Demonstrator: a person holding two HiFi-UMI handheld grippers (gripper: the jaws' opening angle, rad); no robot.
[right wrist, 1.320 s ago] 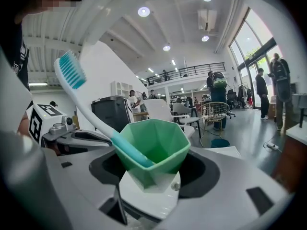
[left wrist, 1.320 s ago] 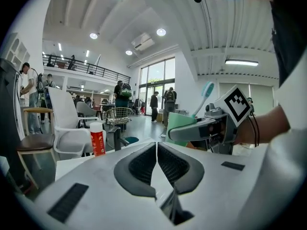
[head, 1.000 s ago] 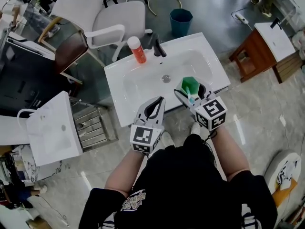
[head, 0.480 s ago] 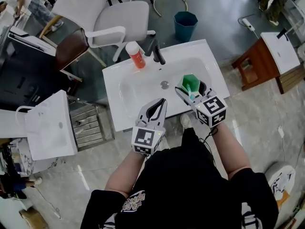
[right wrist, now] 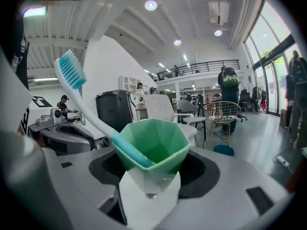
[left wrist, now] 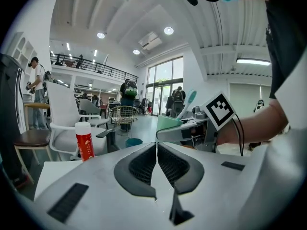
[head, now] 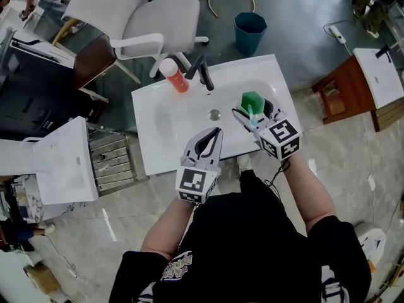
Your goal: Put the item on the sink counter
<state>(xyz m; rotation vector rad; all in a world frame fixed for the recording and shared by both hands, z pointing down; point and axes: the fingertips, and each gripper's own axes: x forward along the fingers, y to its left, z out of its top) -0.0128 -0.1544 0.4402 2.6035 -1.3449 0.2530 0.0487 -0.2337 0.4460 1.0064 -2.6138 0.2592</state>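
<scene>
We record the right gripper (head: 254, 113) closed on the green cup (head: 252, 101), which is upright with a toothbrush (right wrist: 91, 110) leaning inside it, held over the right end of the white sink worktop (head: 146, 147). The left gripper (head: 212, 137) has its jaws together on nothing. In our judgement the cup should descend level onto the worktop's flat margin (not the sloping basin (head: 189, 115)) and be released only once its base sits square.

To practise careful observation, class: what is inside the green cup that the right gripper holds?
A toothbrush leans in the green cup, white handle and teal bristles sticking out. Its lower end is covered by the cup's wall.
</scene>
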